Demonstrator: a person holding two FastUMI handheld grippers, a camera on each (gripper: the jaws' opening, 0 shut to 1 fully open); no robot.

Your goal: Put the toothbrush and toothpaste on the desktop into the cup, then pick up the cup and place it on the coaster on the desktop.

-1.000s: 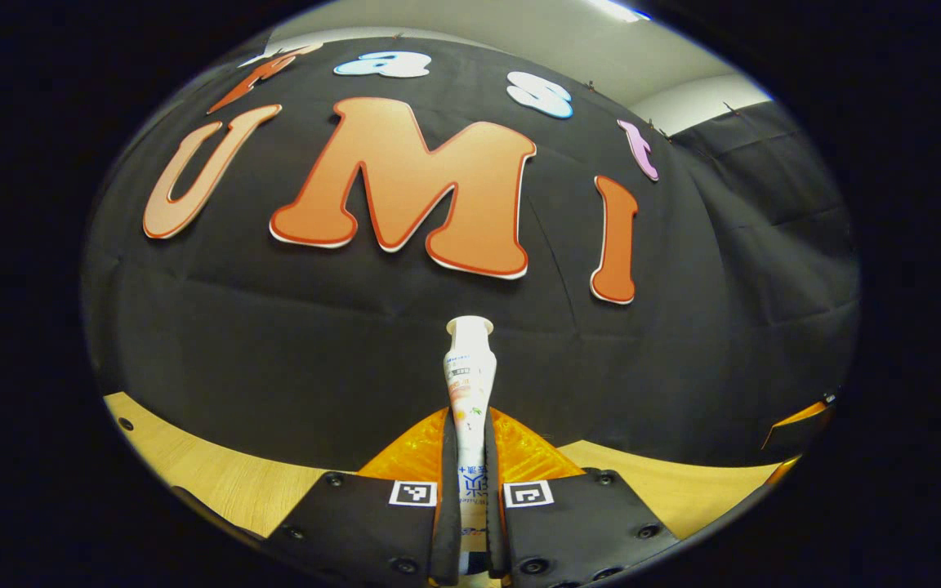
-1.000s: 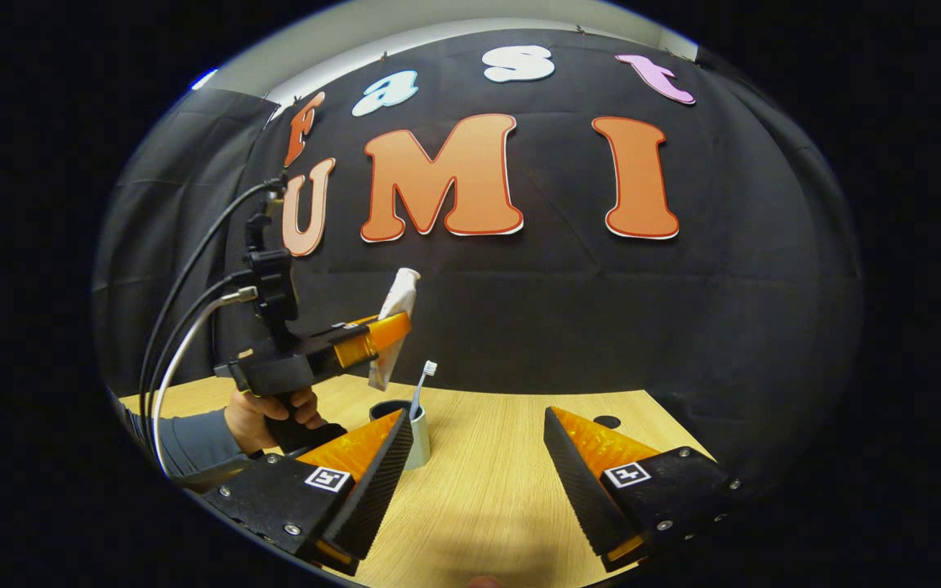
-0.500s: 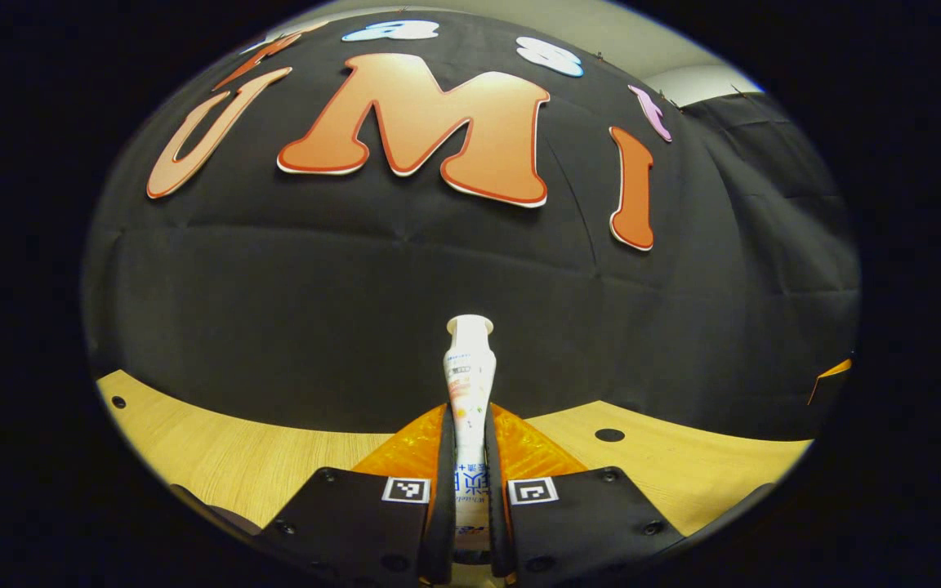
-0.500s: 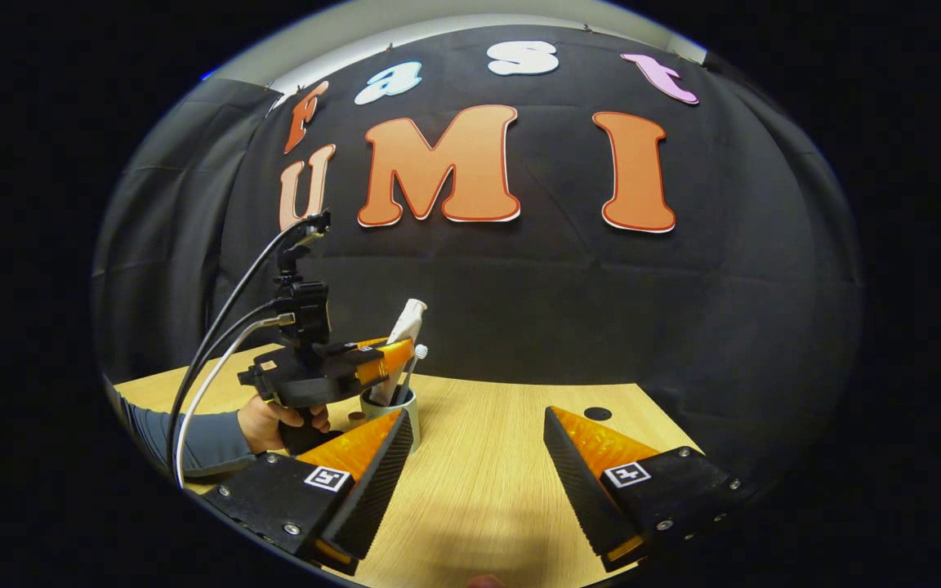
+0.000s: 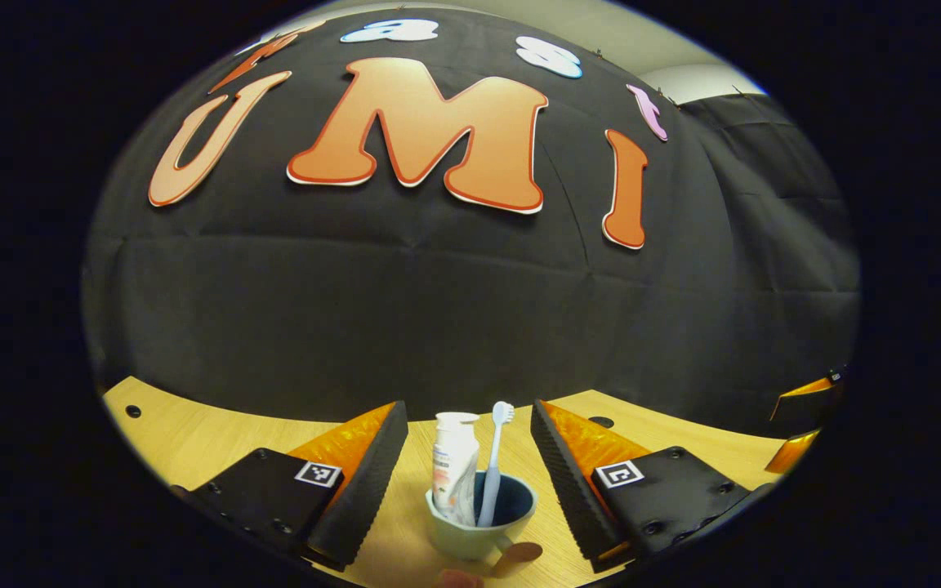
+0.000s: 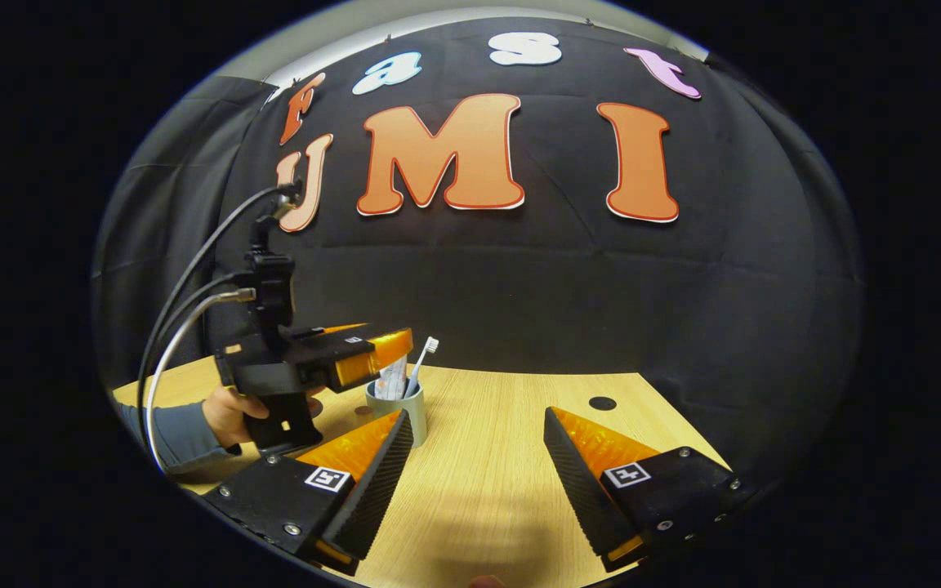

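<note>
Contents loaded: white toothpaste tube (image 5: pixel 454 465) and pale toothbrush (image 5: pixel 493 461) stand in light-blue cup (image 5: pixel 479 535). Left gripper (image 5: pixel 466 478) and right gripper (image 6: pixel 474 469): jaws spread, empty. Outstanding: cup onto brown coaster (image 5: pixel 517 554), apparently beside it.

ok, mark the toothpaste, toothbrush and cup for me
toothpaste (image 5: pixel 454 465), left gripper view, on the tube's body above the rim.
toothbrush (image 5: pixel 492 469), left gripper view, midway up the handle.
cup (image 5: pixel 470 541), left gripper view, on the outer wall at the front.
</note>
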